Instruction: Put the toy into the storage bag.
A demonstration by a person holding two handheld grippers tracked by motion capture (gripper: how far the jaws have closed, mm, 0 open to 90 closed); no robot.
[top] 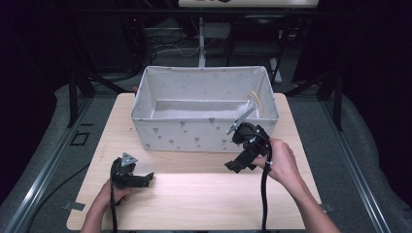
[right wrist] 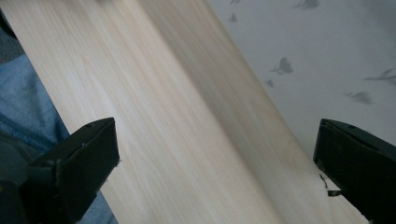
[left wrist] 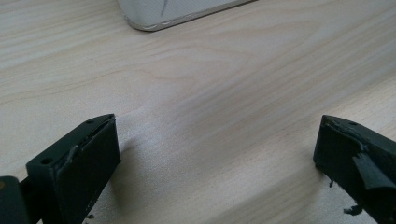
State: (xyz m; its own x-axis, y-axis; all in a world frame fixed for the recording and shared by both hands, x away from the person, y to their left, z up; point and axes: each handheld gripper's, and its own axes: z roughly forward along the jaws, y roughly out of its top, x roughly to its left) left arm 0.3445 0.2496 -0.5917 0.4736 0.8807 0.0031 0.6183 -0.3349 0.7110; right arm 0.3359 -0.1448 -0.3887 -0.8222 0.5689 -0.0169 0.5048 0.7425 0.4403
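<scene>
Both tongs gape empty: left tongs [top: 145, 178] low over desk [top: 194, 204], right tongs [top: 238, 165] beside fabric bin [top: 194, 133]. Risk: right snags bin wall, drags it.

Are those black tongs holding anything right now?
No. The left tongs and right tongs both stand open above the table, nothing between them.

One fabric bin [top: 204, 127] stands on one wooden table [top: 194, 199], beyond the fingers of both tools. Two grippers are in hand: a left gripper [top: 145, 177] and a right gripper [top: 232, 166], each with two jaws set wide apart. Inside the bin lies perhaps one pale curved item [top: 256, 99], too small to name.
</scene>
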